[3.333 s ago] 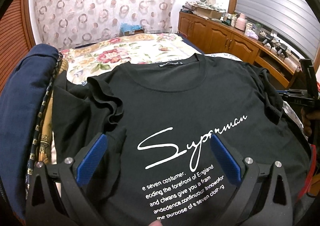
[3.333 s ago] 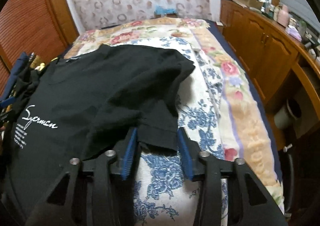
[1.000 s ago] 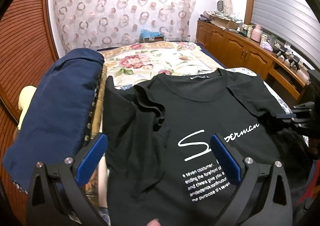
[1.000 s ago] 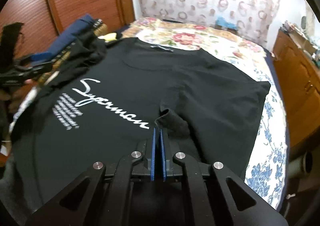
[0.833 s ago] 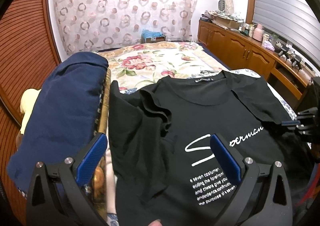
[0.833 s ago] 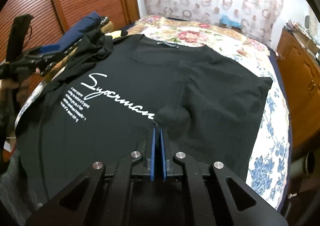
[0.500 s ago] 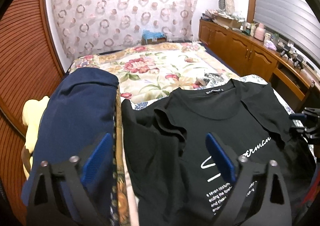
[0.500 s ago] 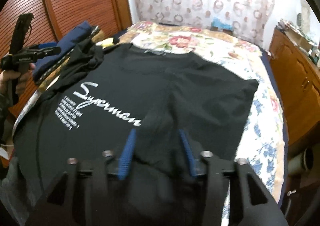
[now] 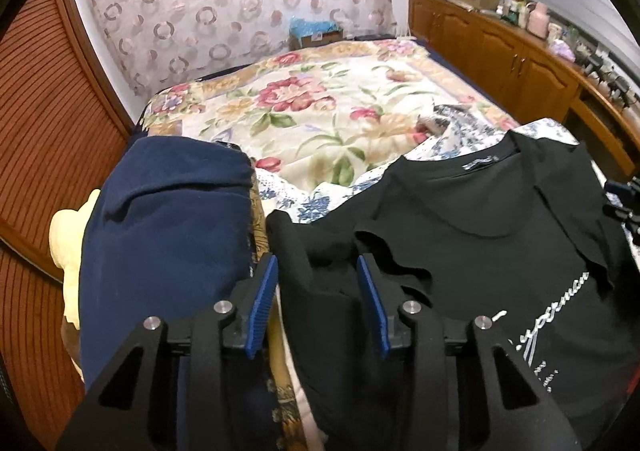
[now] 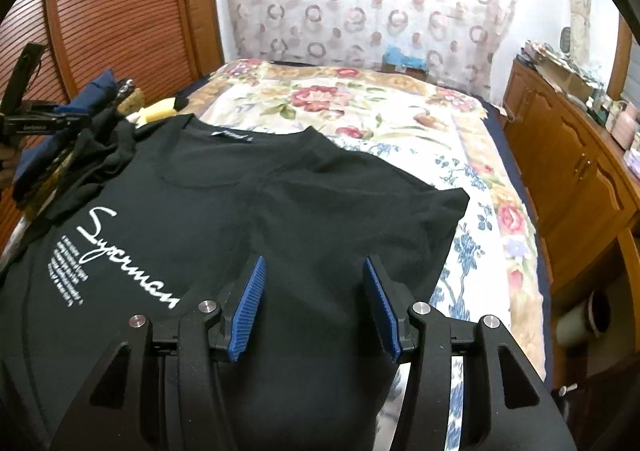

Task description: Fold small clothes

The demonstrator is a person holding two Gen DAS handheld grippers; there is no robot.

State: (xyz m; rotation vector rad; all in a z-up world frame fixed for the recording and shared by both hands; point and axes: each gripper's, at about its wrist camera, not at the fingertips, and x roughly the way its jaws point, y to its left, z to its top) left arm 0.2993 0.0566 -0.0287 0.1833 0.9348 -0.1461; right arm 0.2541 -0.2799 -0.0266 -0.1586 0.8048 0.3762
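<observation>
navy bundle (image 9: 168, 235) just beside black tee's (image 9: 480, 235) crumpled sleeve, maybe touching.

One black T-shirt (image 10: 248, 219) lies on one bed (image 9: 344, 111). At its nine o'clock sits one navy bundle (image 9: 168, 219). Two tools: left tool (image 9: 318, 291), right tool (image 10: 316, 299).

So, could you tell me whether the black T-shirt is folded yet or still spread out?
Partly folded: the black T-shirt lies front-up, one sleeve folded inward, the other sleeve still bunched.
</observation>
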